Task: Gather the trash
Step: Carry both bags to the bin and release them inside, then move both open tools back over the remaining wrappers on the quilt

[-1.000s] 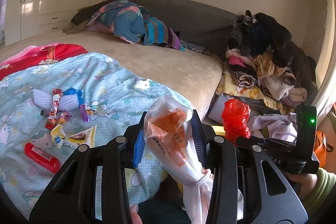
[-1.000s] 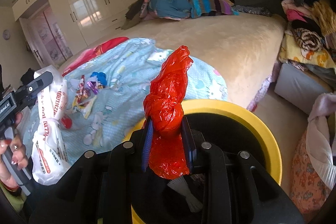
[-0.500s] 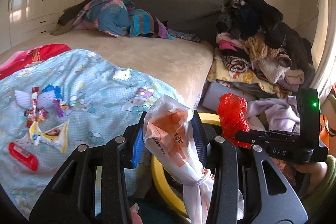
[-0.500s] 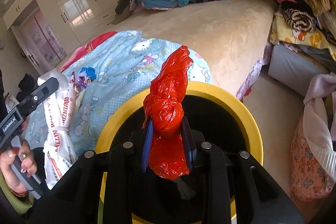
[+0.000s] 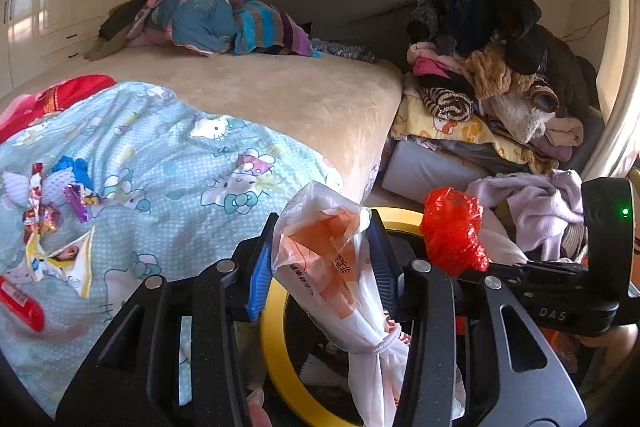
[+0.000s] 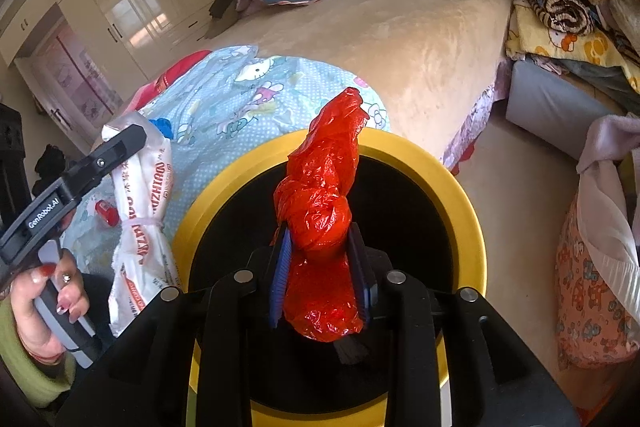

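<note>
Trash for this step is two knotted bags, one per gripper. Your right gripper (image 6: 322,277) pinches the red bag (image 6: 322,211) between its blue pads at lower centre of the right wrist view, its twisted top standing above the jaws. Both sit directly over the dark mouth of the yellow-rimmed bin (image 6: 466,211). Your left gripper (image 5: 320,267) holds the white bag (image 5: 332,267) at lower centre of the left wrist view, above the bin's near rim, with the knotted tail hanging low. Both jaws have just been opening slightly, each with its bag still pressed between the pads.

Risks from here:
- The white bag hangs over the rim rather than the opening; released now, it could catch on the yellow edge or slide down outside, toward the quilt (image 5: 168,163).
- The grippers stand close together, so one bag may snag the other jaw as it falls.
- Thin plastic may cling to a pad and lift back out when you withdraw.

Wrappers (image 5: 52,211) remain at the left edge of the left wrist view, on the quilt, not yet collected.
</note>
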`<state>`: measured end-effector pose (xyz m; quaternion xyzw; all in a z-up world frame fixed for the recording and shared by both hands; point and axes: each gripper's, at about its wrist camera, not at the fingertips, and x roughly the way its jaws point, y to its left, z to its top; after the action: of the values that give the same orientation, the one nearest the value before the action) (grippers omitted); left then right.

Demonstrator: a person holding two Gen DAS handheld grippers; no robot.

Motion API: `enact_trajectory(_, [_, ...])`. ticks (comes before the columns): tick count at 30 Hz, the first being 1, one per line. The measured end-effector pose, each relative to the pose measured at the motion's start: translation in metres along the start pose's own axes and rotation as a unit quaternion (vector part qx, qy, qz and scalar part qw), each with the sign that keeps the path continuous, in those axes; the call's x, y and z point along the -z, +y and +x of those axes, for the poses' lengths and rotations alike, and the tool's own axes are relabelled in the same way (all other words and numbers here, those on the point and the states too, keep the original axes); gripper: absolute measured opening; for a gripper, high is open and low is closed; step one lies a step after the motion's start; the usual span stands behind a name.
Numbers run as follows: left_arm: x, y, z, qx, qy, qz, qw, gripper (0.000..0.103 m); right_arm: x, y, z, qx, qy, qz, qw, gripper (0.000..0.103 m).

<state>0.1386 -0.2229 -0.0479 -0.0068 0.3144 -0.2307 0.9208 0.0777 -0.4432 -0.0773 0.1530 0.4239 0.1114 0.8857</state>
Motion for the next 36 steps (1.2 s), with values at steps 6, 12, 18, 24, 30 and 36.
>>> enact_trajectory(6, [0.001, 0.007, 0.008, 0.01, 0.006, -0.019, 0.9997, 0.062, -0.001, -0.002, 0.001, 0.002, 0.002, 0.001, 1.0, 0.048])
enact_trajectory(12, [0.001, 0.022, 0.002, 0.015, 0.003, -0.055, 0.9984, 0.093, -0.001, 0.007, 0.002, 0.017, -0.008, -0.009, 1.0, 0.063])
enact_trajectory(18, [0.0, 0.039, -0.01, -0.005, -0.008, -0.077, 0.997, 0.093, -0.004, 0.025, -0.001, 0.028, -0.035, -0.033, 0.998, 0.069])
enact_trajectory(24, [-0.006, 0.056, -0.031, -0.041, -0.037, -0.075, 0.9956, 0.093, -0.01, 0.045, -0.003, 0.031, -0.063, -0.044, 0.997, 0.073])
enact_trajectory(30, [-0.012, 0.074, -0.049, -0.066, -0.062, -0.084, 0.9923, 0.093, -0.019, 0.069, -0.003, 0.029, -0.084, -0.061, 0.994, 0.075])
enact_trajectory(36, [-0.016, 0.093, -0.065, -0.101, -0.086, -0.087, 0.9873, 0.093, -0.029, 0.096, 0.001, 0.018, -0.095, -0.079, 0.992, 0.075])
